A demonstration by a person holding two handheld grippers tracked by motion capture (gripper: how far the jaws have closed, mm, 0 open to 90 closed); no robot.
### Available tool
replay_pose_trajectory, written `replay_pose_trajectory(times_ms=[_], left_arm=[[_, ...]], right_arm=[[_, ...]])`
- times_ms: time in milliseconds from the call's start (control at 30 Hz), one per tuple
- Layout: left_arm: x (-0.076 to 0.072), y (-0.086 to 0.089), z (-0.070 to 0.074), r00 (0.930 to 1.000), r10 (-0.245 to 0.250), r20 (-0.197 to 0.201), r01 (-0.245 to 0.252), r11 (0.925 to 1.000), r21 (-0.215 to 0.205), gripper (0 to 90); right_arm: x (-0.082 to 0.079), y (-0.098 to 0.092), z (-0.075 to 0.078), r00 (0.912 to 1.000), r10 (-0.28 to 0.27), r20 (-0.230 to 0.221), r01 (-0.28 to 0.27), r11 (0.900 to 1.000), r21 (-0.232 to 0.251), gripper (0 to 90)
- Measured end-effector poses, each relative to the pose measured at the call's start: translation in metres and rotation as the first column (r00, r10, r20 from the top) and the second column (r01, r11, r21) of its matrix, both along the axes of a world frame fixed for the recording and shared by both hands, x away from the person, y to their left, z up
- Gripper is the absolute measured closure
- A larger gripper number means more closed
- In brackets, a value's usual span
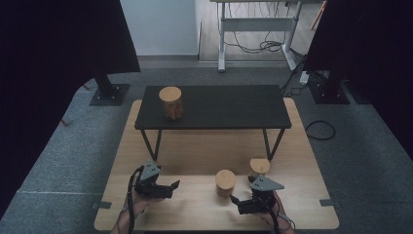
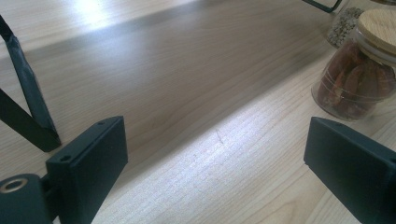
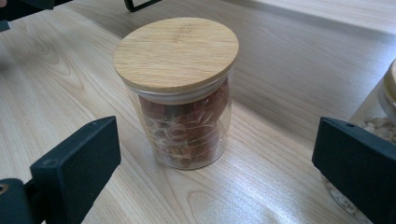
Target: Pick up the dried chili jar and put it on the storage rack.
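Right gripper view: jar upright, lid topmost.

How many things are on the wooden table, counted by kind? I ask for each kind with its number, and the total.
Glass jars with wooden lids: 3 — on the shelf, with red contents, with pale contents
Black low shelf: 1
Hand-held grippers: 2 — left gripper, right gripper
Total: 6

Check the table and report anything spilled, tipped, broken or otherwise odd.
Nothing stands out. The jar of red dried pieces stands upright with its wooden lid flat and seated, and so do the jar beside it and the jar on the black shelf. No spill shows on the wooden table. Both grippers, left and right, are open.
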State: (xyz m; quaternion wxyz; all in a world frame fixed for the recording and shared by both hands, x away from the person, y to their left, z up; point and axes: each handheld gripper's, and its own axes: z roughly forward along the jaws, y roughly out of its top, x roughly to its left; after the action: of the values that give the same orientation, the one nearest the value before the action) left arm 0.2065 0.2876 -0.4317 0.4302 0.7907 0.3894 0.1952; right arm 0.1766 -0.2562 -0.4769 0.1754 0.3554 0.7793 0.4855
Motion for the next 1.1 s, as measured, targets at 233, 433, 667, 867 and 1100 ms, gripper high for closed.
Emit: replay_pose_trajectory(times_ms=[233,433,667,867,1100], left_arm=[[0.002,0.004,0.0,1.0,-0.009,-0.003,0.009,0.9997,-0.023,5.1],[-0.003,0.003,0.005,0.9999,0.001,0.016,-0.001,0.9999,-0.011,5.2],[-0.006,-0.002,0.008,0.9994,-0.008,0.034,0.008,1.0,-0.001,5.1],[-0.005,-0.002,0.006,0.9996,-0.007,0.029,0.007,1.0,0.0,5.0],[0.001,0.001,0.0,0.9999,-0.012,0.007,0.012,0.9997,-0.022,5.1]], right_arm=[[0.003,-0.005,0.0,0.9997,0.016,-0.017,-0.015,0.999,0.033,0.0],[0.004,-0.01,-0.001,0.9992,0.018,-0.035,-0.015,0.997,0.075,0.0],[0.002,-0.011,0.0,0.9994,-0.003,-0.035,0.005,0.998,0.07,0.0],[0.001,-0.01,-0.001,0.9994,-0.018,-0.028,0.02,0.998,0.067,0.0],[0.001,-0.006,-0.002,0.9996,-0.014,-0.025,0.015,0.998,0.058,0.0]])
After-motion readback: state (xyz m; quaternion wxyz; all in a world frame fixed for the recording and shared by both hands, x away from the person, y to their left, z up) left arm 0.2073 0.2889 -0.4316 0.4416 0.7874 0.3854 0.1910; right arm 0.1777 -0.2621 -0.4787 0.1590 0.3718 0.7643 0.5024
